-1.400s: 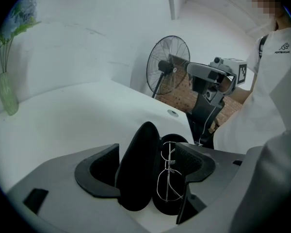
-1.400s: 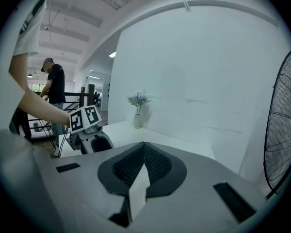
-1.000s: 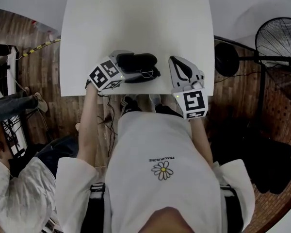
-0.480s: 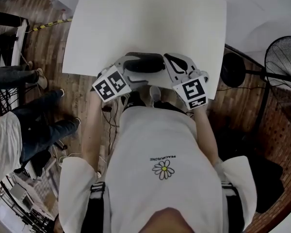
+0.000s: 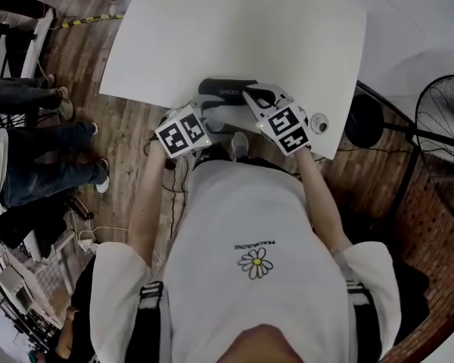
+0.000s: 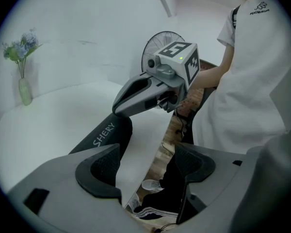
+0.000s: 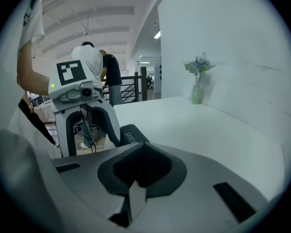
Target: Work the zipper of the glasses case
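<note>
Flanking the glasses case (image 5: 225, 90), left hand-held gripper (image 6: 148, 168) gapes empty and right hand-held gripper (image 7: 141, 165) is closed tight

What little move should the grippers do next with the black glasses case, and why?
Probably ease the left gripper forward so its open jaws straddle the glasses case and close to steady it. The case lies just ahead, unheld, at the edge of the table, and the right gripper is shut and empty.
</note>
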The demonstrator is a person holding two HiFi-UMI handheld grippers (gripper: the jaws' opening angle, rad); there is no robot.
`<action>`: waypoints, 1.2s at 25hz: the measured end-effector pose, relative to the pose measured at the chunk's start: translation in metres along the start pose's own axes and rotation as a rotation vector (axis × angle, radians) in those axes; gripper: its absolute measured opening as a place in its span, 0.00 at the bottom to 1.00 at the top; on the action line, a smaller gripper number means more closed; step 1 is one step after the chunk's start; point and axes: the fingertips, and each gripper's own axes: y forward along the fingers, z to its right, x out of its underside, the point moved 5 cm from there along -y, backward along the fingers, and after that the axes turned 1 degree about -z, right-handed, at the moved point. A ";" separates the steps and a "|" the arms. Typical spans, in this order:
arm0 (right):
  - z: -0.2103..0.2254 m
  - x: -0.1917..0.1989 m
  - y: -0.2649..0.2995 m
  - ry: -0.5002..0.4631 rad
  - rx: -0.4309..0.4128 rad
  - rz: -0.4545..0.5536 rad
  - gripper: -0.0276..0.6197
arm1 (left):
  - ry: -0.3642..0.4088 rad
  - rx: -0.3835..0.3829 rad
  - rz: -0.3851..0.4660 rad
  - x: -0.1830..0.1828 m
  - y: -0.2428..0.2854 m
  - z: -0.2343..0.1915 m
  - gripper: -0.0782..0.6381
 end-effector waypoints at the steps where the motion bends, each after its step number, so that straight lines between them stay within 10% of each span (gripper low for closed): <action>1: -0.002 0.003 0.002 -0.011 -0.004 -0.012 0.05 | -0.003 -0.002 -0.006 0.001 0.002 0.001 0.60; 7: -0.003 0.008 0.003 0.018 -0.020 -0.019 0.05 | 0.052 -0.079 -0.087 -0.014 -0.007 -0.008 0.60; 13: -0.004 0.006 0.003 0.028 -0.008 -0.017 0.05 | 0.323 -0.175 -0.310 -0.038 -0.008 -0.044 0.60; 30: -0.008 0.006 0.005 0.072 0.052 -0.018 0.05 | 0.360 -0.118 -0.505 -0.025 0.045 -0.061 0.58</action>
